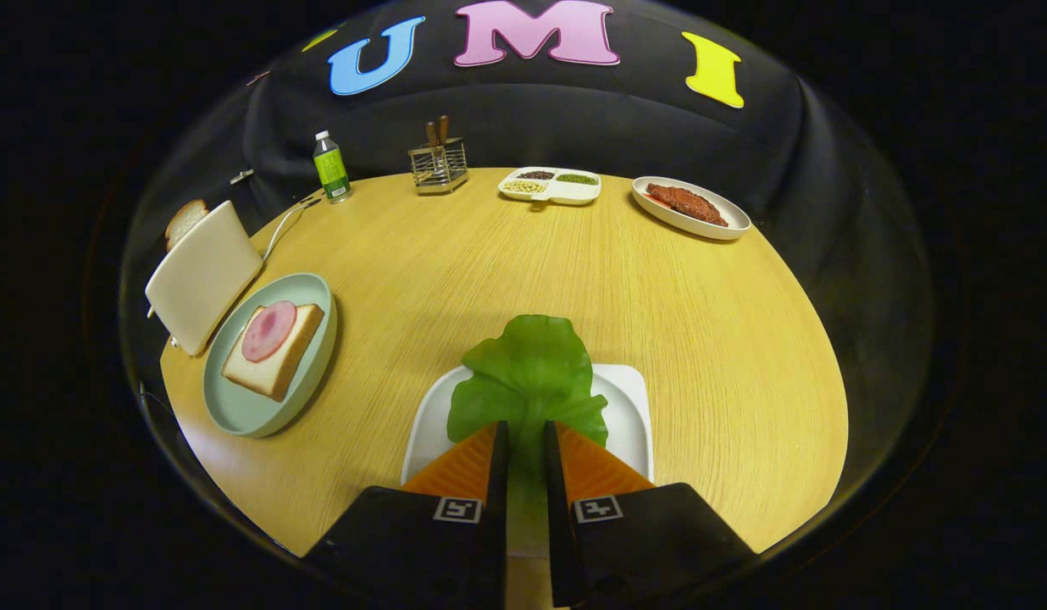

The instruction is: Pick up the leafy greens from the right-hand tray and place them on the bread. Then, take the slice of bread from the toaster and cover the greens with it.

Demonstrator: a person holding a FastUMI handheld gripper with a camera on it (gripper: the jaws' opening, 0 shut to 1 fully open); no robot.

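Gripper: the gripper (526, 428) had its 2 fingers (498, 457) drawn in narrow, both pressing on the stem end of the flat green lettuce leaf (528, 373).
Lettuce leaf: clamped between the fingers; its frilled end spread out just ahead of them, over the square white tray (629, 407) and past the tray's far edge. Whether the leaf touched the tray or hung above it could not be told.
White tray: on the round light-wood table (490, 263), at its near edge, under the fingers.
Bread on plate: 1 square slice of white bread (278, 356) topped with 1 round pink slice of ham (268, 330), on a pale green round plate (235, 407) at the table's left edge, well apart from the tray.
Toaster: cream-coloured boxy toaster (203, 275) at the left edge, just beside the green plate, with 1 slice of bread (185, 220) standing up out of its slot.
Far edge: green-labelled plastic bottle (330, 167), wire utensil rack (439, 163) with 2 brown handles, white divided dish (551, 184) of 3 kinds of beans, white oval plate (691, 213) with a reddish-brown piece of meat (684, 202).
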